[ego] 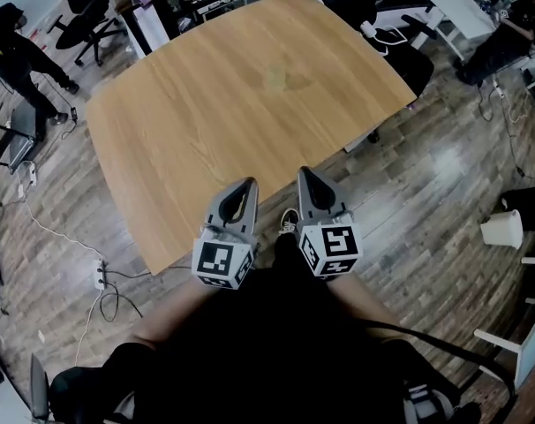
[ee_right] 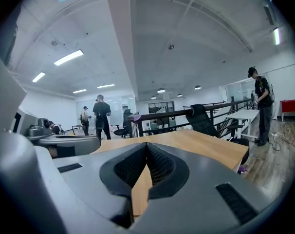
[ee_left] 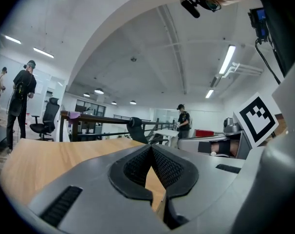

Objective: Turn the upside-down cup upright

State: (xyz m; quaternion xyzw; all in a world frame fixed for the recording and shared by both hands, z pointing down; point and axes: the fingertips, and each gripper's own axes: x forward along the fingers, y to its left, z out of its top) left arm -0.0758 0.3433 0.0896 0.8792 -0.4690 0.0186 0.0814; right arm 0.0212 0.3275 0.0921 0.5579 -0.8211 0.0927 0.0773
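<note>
No cup shows on the wooden table (ego: 206, 122) in any view. In the head view my left gripper (ego: 248, 185) and right gripper (ego: 304, 174) hang side by side over the table's near edge, both pointing at the tabletop. Each is shut with nothing between its jaws. The left gripper view shows the left gripper (ee_left: 151, 148) with pads pressed together and the tabletop (ee_left: 45, 160) beyond. In the right gripper view the right gripper (ee_right: 146, 146) is likewise shut, facing the tabletop (ee_right: 196, 143). A faint smudge (ego: 285, 79) marks the table's far middle.
A white cup-shaped container (ego: 502, 229) stands on the floor at the right. Black office chairs (ego: 86, 16) and desks ring the table's far side. Cables and a power strip (ego: 101, 275) lie on the floor at left. People (ego: 20, 56) stand at the room's edges.
</note>
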